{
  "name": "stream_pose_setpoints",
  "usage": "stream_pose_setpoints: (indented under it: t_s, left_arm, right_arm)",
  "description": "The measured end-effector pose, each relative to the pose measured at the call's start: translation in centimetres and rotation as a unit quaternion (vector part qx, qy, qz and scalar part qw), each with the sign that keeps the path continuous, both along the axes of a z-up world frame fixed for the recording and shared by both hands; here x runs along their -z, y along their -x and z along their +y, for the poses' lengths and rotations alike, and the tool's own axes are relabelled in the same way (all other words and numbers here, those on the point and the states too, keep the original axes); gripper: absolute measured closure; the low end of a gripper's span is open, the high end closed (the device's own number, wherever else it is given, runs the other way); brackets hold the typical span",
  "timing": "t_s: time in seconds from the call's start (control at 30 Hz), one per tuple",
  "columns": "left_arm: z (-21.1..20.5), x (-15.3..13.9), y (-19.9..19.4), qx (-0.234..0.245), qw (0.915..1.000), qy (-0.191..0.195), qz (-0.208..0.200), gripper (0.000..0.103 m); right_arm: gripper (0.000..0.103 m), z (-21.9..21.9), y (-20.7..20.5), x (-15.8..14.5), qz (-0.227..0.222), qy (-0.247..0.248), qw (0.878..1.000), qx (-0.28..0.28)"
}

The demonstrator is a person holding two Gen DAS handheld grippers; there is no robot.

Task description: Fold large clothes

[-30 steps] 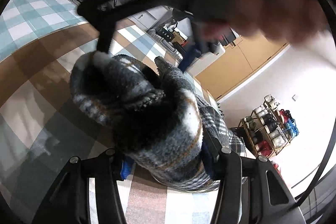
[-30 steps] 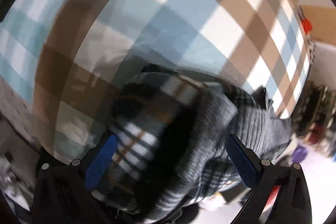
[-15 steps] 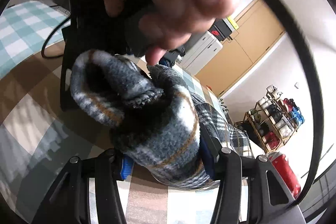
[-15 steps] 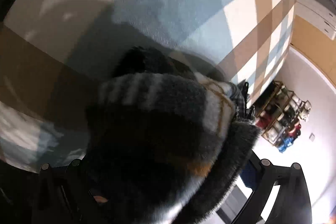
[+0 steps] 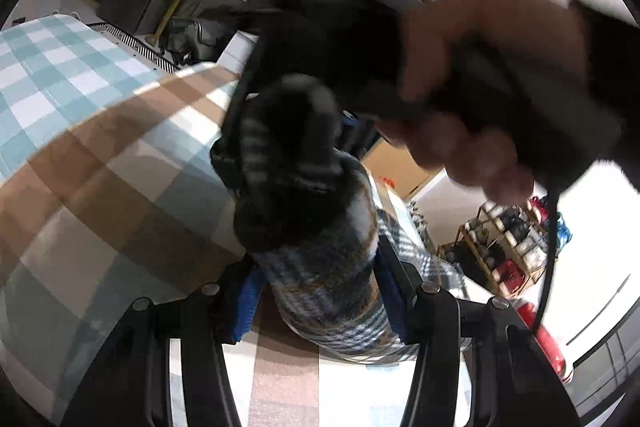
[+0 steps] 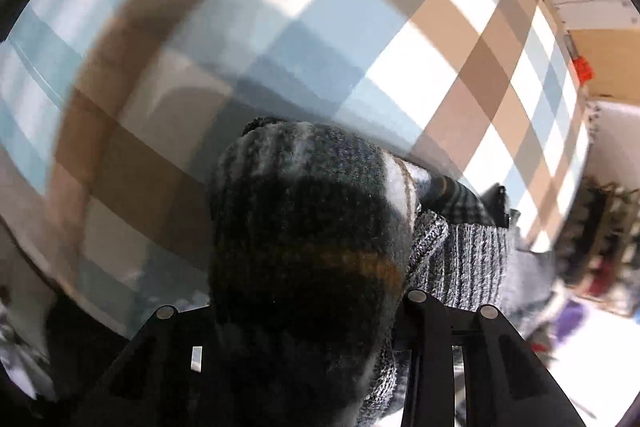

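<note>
- The left tool is clamped on a thick bunch of the plaid fleece garment, blue pads pressing both sides of the cloth.
- The garment rises from that grip into a dark rolled fold, held above the checked cloth of the worktop.
- In the left wrist view, the right hand grips the black handle of the other device, blurred, just beyond the fold.
- The right tool is closed on another bunch of the same garment, which fills the gap between its fingers and hides the pads.
- A grey ribbed part of the cloth trails off to the right of that grip.
- A wooden rack with red and blue items stands against the far wall.
</note>
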State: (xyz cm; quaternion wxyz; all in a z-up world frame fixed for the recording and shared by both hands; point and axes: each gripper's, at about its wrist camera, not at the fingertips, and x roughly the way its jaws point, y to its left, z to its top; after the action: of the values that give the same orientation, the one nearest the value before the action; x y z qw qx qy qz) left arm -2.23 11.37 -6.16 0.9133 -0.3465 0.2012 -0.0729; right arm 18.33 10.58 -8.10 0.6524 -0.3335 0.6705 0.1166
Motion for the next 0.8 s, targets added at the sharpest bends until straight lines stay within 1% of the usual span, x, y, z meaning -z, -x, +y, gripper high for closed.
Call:
stream_pose_setpoints:
  t_s: [0.1, 0.17, 0.2, 0.3, 0.33, 0.37, 0.4, 0.43, 0.47, 0.53, 0.57, 0.6, 0.63, 0.67, 0.73, 0.77, 0.8]
  left_arm:
    - [1.7, -1.1, 0.7, -0.01, 0.9998, 0.004, -0.015, 0.056]
    - [2.8, -2.2, 1.1, -0.006, 0.9995, 0.006, -0.031, 0.056]
    - [3.2, -2.8, 1.2, -0.001, 0.9993, 0.003, -0.038, 0.056]
    - [3.1, -5.4, 1.3, 0.012, 0.9977, -0.02, -0.064, 0.056]
    - [3.1, -6.9, 1.4, 0.021, 0.9962, -0.033, -0.078, 0.056]
    - [2.8, -7.8, 1.4, 0.028, 0.9946, -0.047, -0.088, 0.056]
    - [2.5, -8.6, 1.4, 0.038, 0.9931, -0.057, -0.095, 0.056]
    - [2.1, -9.8, 1.1, 0.058, 0.9909, -0.064, -0.103, 0.056]
    - [1.5, -10.4, 0.7, 0.075, 0.9893, -0.068, -0.105, 0.056]
    - [0.3, -11.7, -0.2, 0.107, 0.9864, -0.068, -0.105, 0.056]
    - [0.0, -12.2, -0.4, 0.119, 0.9851, -0.065, -0.106, 0.056]
    - [-0.2, -12.5, -0.8, 0.122, 0.9849, -0.065, -0.104, 0.056]
    - [-0.2, -12.7, -1.1, 0.118, 0.9855, -0.071, -0.098, 0.055]
    - [-0.7, -13.0, -1.8, 0.114, 0.9856, -0.085, -0.092, 0.055]
    - [-2.0, -13.3, -3.4, 0.111, 0.9835, -0.116, -0.083, 0.055]
    - [-1.5, -12.8, -3.9, 0.111, 0.9827, -0.127, -0.077, 0.055]
    - [-2.0, -12.5, -4.8, 0.114, 0.9808, -0.143, -0.068, 0.055]
  right_arm:
    - [0.066, -0.5, 0.1, -2.9, -0.003, -0.08, 0.997, 0.014]
    - [0.066, -0.4, 0.2, -5.3, -0.005, -0.136, 0.991, 0.013]
    - [0.066, 0.4, 0.6, -6.0, -0.006, -0.155, 0.988, 0.011]
    - [0.066, -0.1, 0.6, -9.4, 0.0, -0.237, 0.972, 0.008]
    - [0.066, -0.9, 0.5, -10.8, 0.0, -0.27, 0.963, 0.007]
    - [0.066, -0.7, 1.0, -11.2, 0.001, -0.291, 0.957, 0.006]
    - [0.066, -1.8, 1.2, -12.4, -0.001, -0.322, 0.947, 0.01]
    - [0.066, -3.7, 0.9, -13.7, -0.004, -0.358, 0.934, 0.015]
    - [0.066, -4.7, 0.9, -14.6, -0.006, -0.382, 0.924, 0.017]
    - [0.066, -8.5, -0.1, -15.6, -0.009, -0.436, 0.899, 0.033]
    - [0.066, -11.1, -0.4, -16.0, -0.018, -0.463, 0.885, 0.043]
    - [0.066, -13.8, -0.8, -16.0, -0.024, -0.487, 0.872, 0.052]
    - [0.066, -16.2, -1.6, -15.7, -0.022, -0.506, 0.86, 0.063]
    - [0.066, -19.1, -2.1, -15.2, -0.024, -0.527, 0.846, 0.078]
    - [0.066, -22.9, -2.5, -13.8, -0.023, -0.55, 0.83, 0.094]
    - [0.066, -24.8, -2.7, -12.9, -0.022, -0.562, 0.821, 0.098]
    - [0.066, -26.4, -2.9, -11.9, -0.019, -0.572, 0.814, 0.103]
